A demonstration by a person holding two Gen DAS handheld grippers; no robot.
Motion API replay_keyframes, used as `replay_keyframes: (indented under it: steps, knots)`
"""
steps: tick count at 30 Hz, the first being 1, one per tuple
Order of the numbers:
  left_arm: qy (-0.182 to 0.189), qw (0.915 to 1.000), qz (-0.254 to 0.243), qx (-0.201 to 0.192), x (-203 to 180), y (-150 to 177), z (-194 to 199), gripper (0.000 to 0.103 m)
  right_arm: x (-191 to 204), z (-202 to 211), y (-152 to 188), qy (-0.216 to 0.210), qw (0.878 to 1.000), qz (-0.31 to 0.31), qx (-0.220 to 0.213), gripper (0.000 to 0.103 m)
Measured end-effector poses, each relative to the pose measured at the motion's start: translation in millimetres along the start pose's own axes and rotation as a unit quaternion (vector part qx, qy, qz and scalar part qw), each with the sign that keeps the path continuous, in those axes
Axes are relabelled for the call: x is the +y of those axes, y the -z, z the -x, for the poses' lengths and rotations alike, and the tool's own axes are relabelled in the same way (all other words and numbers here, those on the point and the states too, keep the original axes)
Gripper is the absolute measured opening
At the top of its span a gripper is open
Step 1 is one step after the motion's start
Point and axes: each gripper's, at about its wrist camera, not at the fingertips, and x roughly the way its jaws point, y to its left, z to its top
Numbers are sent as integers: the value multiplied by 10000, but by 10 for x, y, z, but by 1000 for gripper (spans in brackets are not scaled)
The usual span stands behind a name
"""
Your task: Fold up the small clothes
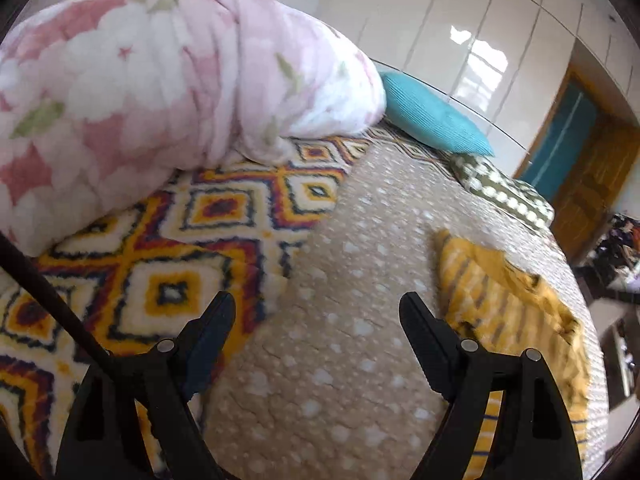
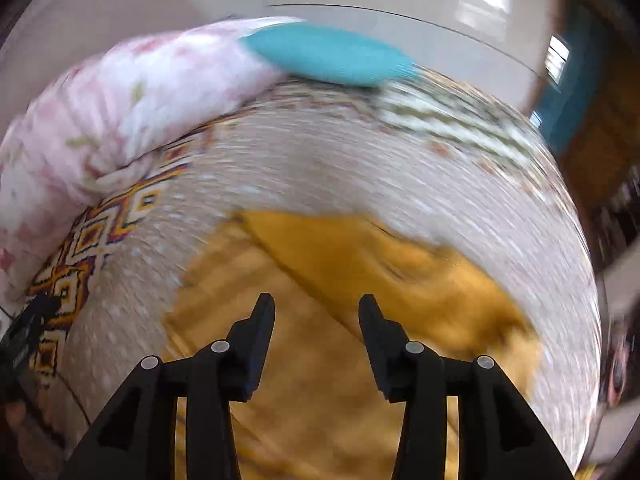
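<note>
A small mustard-yellow garment with pale stripes (image 1: 508, 304) lies crumpled on the beige dotted bedspread (image 1: 340, 280), to the right of my left gripper (image 1: 318, 304). That gripper is open and empty above the bedspread. In the blurred right wrist view the same yellow garment (image 2: 360, 264) fills the lower middle. My right gripper (image 2: 316, 306) is open just above it, holding nothing. Whether its fingers touch the cloth I cannot tell.
A rolled pink floral blanket (image 1: 152, 80) lies at the back left on a diamond-patterned rug-like cover (image 1: 192, 240). A teal pillow (image 1: 432, 116) and a green dotted cushion (image 1: 504, 188) sit at the far edge by the wall. The bed's right edge drops to the floor.
</note>
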Motion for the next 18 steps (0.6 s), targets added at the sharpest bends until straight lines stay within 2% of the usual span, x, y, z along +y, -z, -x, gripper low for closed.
replay_keyframes:
  steps: [3,5,9,11,12,13,14,18]
  knots:
    - [259,9996,21,82,-120,58,24,83,-527,11,487,304,9984,-383,295,48]
    - [251,9996,-37,102,-193,90,20,83,-708,-83,725,288,9964,-655,449,48]
    - [221,9996,-182,54,-303,182,35,83,-822,-374,1036,555,9914,-997,634,48]
    - [212,9994,-251,63,-324,207,27,83,-828,-466,1123,480,9904,-1119,655,48]
    - [183,9994,-296,68,-329,220,19,83,-797,-465,1142,447,9911,-1078,637,35]
    - [157,9994,-310,69,-321,222,12,83,-760,-443,1152,380,9923,-1004,614,0]
    - [144,9994,-304,75,-308,218,2,83,-708,-392,1135,348,9932,-943,590,1]
    - [283,9994,-91,171,-223,185,-30,83,-567,-138,1013,695,9957,-568,233,1]
